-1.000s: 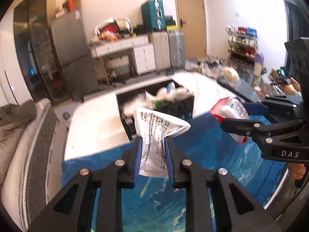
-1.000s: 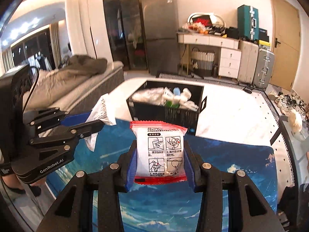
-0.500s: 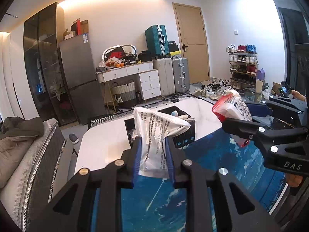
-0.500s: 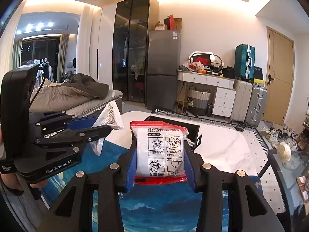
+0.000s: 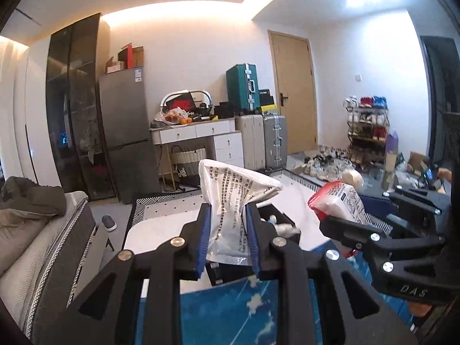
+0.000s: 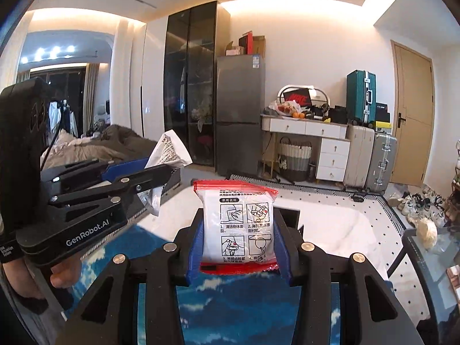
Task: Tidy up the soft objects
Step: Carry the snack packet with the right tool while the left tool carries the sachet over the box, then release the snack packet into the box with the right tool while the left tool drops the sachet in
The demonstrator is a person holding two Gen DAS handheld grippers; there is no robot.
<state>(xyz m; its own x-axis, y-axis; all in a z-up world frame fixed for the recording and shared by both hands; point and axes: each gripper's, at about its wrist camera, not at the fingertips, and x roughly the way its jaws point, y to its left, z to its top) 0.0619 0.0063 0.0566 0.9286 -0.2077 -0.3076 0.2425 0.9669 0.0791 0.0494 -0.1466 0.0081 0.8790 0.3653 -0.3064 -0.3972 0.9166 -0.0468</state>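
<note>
My left gripper (image 5: pixel 228 230) is shut on a white plastic packet with black print (image 5: pixel 230 201) and holds it upright, high above the table. My right gripper (image 6: pixel 238 235) is shut on a white packet with red edges and printed pictures (image 6: pixel 237 224). That red-edged packet also shows in the left wrist view (image 5: pixel 339 201), to the right of the white packet. The left gripper and its white packet (image 6: pixel 169 155) show at left in the right wrist view. A black storage bin (image 5: pixel 276 224) with white items inside sits on the table, mostly hidden behind the left gripper.
A white table (image 6: pixel 330 230) carries a blue sky-print mat (image 6: pixel 230 302) at its near edge. A sofa with blankets (image 5: pixel 37 230) stands to the left. A glass side table (image 6: pixel 431 258) stands to the right. A fridge, drawers and suitcases line the far wall.
Both grippers have risen and tilted up with their packets still held. The bin and table have dropped lower in both views, and more of the room and ceiling shows.
</note>
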